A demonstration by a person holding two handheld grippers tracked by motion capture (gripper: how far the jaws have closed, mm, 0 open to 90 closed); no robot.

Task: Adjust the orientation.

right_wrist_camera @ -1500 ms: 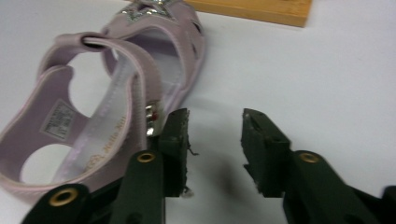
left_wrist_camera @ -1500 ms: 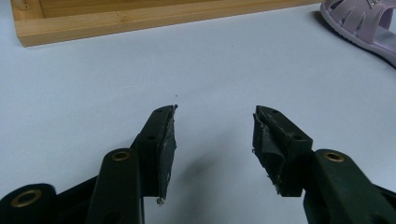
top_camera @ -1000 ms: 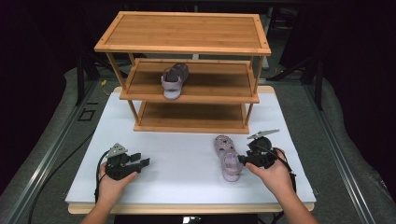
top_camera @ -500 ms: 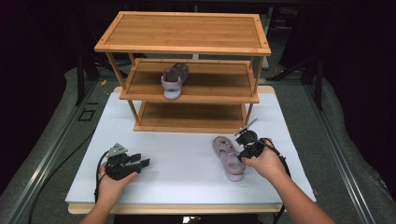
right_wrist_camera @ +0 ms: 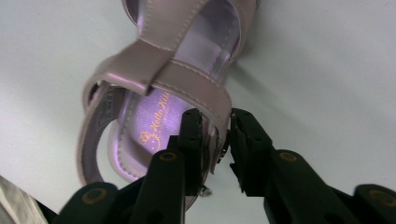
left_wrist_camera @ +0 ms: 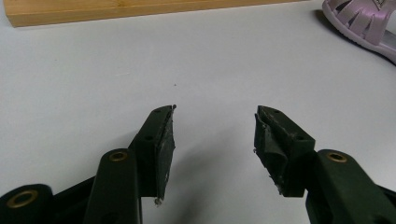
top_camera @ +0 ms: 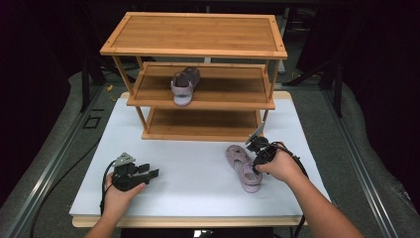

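Note:
A lilac sandal (top_camera: 238, 161) lies on the white table top (top_camera: 198, 173), toe toward the rack. My right gripper (top_camera: 254, 170) reaches down over its heel end. In the right gripper view one jaw is inside the sandal (right_wrist_camera: 159, 74) and the other outside, and the right gripper (right_wrist_camera: 215, 122) is shut on the side of the heel strap. Its jaws have just been opening slightly, with the strap still between them. A matching sandal (top_camera: 184, 84) stands on the rack's middle shelf. My left gripper (top_camera: 151, 172) rests open at the front left. The left gripper (left_wrist_camera: 215, 114) has nothing between its jaws.
The three-tier wooden shoe rack (top_camera: 198, 34) stands at the back of the table; its top and bottom shelves are bare. In the left gripper view the rack's base board (left_wrist_camera: 140, 9) runs along the top and the lilac sandal (left_wrist_camera: 362, 21) shows at the upper right.
My right hand moved in from the right onto the sandal's heel, and its jaws closed around the side strap. The left gripper stayed still.

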